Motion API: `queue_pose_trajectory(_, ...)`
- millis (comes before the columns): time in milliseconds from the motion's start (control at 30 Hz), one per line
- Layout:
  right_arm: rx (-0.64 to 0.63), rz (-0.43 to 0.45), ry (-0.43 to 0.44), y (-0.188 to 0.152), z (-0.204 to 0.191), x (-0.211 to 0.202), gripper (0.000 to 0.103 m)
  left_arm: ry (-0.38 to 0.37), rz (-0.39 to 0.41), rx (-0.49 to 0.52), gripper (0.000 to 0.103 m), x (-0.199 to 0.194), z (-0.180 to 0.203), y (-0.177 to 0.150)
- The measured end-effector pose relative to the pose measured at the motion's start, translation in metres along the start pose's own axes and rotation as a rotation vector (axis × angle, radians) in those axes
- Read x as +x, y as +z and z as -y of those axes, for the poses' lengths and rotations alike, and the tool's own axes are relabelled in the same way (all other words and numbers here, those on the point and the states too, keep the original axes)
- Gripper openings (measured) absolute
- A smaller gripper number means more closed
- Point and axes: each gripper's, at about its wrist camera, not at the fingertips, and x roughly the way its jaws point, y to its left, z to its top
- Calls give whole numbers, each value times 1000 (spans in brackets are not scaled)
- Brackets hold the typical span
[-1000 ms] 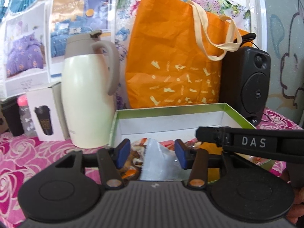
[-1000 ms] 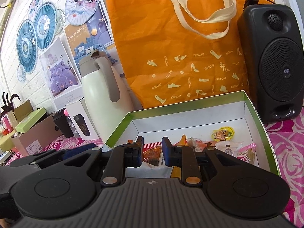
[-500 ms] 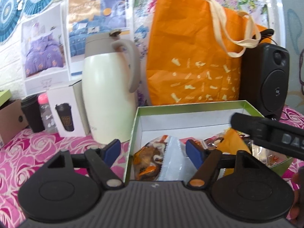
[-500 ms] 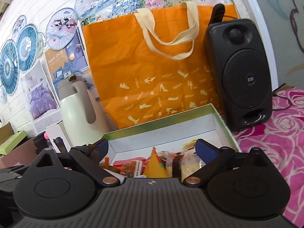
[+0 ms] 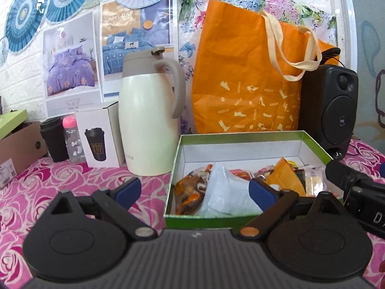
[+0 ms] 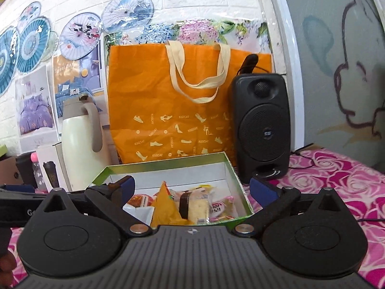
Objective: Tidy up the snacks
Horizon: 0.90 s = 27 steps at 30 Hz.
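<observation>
Tools both gape wide and empty, jaws just opened: left tool (image 5: 195, 191), right tool (image 6: 191, 189). Snacks (image 6: 182, 204) lie in the box (image 5: 243, 136) at lower centre. Release looks done; next, fetch whatever remains.
</observation>
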Motion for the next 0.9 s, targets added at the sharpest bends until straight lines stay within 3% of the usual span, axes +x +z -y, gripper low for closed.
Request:
queue_pose_trajectory(367,-80,49,-22,-10,-13,-63,103,95,-8,50,95,-59,3,-22)
queue_pose_trajectory(633,-115,79,-20,-17,-17,-103,103,84,-1,46,95,-98,2,-32)
queue_pose_trajectory(900,-69,52,-19,-23,-10,-113,103,90,17,19,95,-118,4,-39)
